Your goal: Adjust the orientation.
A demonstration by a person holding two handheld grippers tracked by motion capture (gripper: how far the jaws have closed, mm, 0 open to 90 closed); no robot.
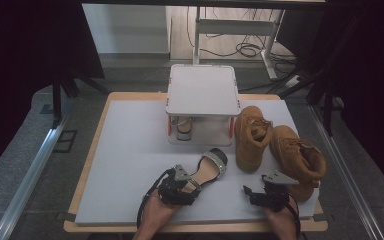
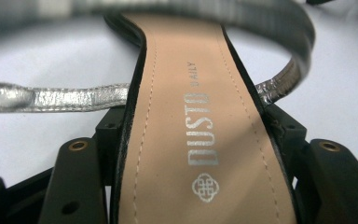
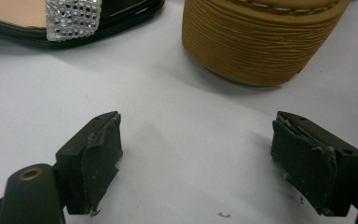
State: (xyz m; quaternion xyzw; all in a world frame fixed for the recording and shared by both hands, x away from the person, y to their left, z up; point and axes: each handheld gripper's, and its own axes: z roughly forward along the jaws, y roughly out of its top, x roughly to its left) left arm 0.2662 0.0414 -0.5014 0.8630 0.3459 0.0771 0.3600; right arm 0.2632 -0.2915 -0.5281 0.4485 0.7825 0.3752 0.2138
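We grip the sandal between the left gripper's jaws, right gripper wide and empty; next, lift toward the rack.

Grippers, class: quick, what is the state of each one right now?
Left gripper: closed on the heel end of the sandal, a jaw on each side of its sole.
Right gripper: open, nothing between its jaws.

Left gripper fingers clamped — right gripper fingers spread wide.
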